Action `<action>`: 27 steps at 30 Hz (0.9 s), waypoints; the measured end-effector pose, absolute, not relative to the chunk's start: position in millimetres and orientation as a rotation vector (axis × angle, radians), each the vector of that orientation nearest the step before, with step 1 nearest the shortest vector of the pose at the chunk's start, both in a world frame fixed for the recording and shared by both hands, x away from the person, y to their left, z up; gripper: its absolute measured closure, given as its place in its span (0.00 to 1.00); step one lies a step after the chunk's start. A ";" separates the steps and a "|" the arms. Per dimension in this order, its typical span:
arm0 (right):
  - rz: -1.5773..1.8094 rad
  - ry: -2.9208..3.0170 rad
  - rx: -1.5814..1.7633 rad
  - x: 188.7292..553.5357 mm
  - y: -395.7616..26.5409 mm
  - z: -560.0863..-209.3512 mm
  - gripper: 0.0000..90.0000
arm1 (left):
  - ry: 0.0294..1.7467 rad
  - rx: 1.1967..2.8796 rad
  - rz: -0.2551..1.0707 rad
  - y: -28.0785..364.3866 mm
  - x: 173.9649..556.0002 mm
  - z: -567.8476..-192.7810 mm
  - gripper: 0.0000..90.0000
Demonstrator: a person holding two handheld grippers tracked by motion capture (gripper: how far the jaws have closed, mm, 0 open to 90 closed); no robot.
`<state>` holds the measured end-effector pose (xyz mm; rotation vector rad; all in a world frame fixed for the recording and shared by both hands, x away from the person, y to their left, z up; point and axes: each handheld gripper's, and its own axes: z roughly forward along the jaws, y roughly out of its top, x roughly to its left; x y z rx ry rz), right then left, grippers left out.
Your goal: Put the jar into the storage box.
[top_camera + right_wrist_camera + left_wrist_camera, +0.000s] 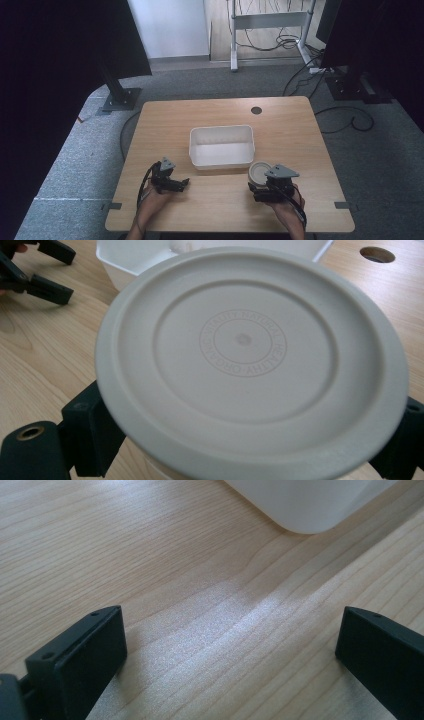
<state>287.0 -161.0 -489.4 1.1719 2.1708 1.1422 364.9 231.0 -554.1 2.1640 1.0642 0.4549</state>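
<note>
My right gripper (259, 181) (247, 440) is shut on a round white lidded container (258, 172), one jaw on each side below the lid's rim. Its lid (245, 340) carries a ring of embossed lettering. The container sits just off the front right corner of a white rectangular bin (221, 129) (125, 255) at the table's middle. Whether the container rests on the wood I cannot tell. My left gripper (182, 184) (230, 630) is open low over bare wood, near the bin's front left corner (305, 505). It also appears far off in the right gripper view (35, 270).
The wooden table (300, 145) has a round cable hole (256, 110) (376, 254) behind the bin. The bin looks empty inside. Black stands, a metal desk frame and cables stand on the grey carpet beyond the table.
</note>
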 end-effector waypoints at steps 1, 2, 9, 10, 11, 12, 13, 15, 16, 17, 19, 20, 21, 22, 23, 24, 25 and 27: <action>1.145 2.173 1.169 288.3 -159.9 -488.8 0.10 | 1.064 2.165 0.455 231.1 364.9 -554.0 0.00; 1.148 2.174 1.166 290.4 -157.6 -487.8 0.10 | 1.065 2.165 0.455 231.0 364.9 -554.1 0.00; 1.152 2.174 1.138 302.6 -145.1 -482.5 0.10 | 1.066 2.165 0.456 231.0 364.8 -554.0 0.00; 1.152 2.174 1.133 304.4 -143.9 -482.0 0.10 | 1.065 2.165 0.456 231.1 364.8 -554.0 0.00; 1.152 2.174 1.133 304.4 -143.9 -482.0 0.10 | 1.065 2.165 0.456 231.0 364.8 -554.0 0.00; 1.151 2.174 1.130 306.4 -142.4 -481.5 0.10 | 1.065 2.166 0.456 231.1 364.8 -554.0 0.00; 1.153 2.173 1.127 308.1 -141.0 -481.3 0.10 | 1.065 2.165 0.456 231.1 364.8 -554.0 0.00; 1.154 2.171 1.124 311.2 -138.6 -481.1 0.10 | 1.065 2.165 0.456 231.1 364.8 -554.1 0.00; 1.153 2.171 1.117 314.8 -136.1 -481.1 0.10 | 1.065 2.166 0.456 231.1 364.8 -554.0 0.00; 1.156 2.169 1.114 316.5 -134.8 -481.1 0.10 | 1.066 2.165 0.456 231.0 364.8 -554.0 0.00; 1.160 2.171 1.112 318.1 -133.6 -481.1 0.10 | 1.065 2.165 0.456 231.1 364.8 -554.0 0.00; 1.164 2.171 1.105 321.3 -131.4 -481.4 0.10 | 1.065 2.164 0.456 231.1 364.8 -554.1 0.00; 1.164 2.171 1.105 321.3 -131.4 -481.4 0.10 | 1.065 2.165 0.456 231.1 364.8 -554.0 0.00; 1.164 2.172 1.104 322.9 -130.2 -481.6 0.10 | 1.065 2.165 0.456 231.1 364.8 -554.0 0.00; 1.161 2.175 1.099 324.4 -129.1 -481.9 0.10 | 1.065 2.165 0.455 231.1 364.8 -554.1 0.00; 1.157 2.177 1.096 326.2 -127.7 -482.2 0.10 | 1.065 2.165 0.456 231.1 364.8 -554.0 0.00; 1.155 2.178 1.096 327.5 -126.6 -482.5 0.10 | 1.065 2.166 0.456 231.1 364.8 -554.0 0.00; 1.159 2.178 1.095 329.6 -125.0 -482.7 0.10 | 1.065 2.166 0.456 231.1 364.8 -554.0 0.00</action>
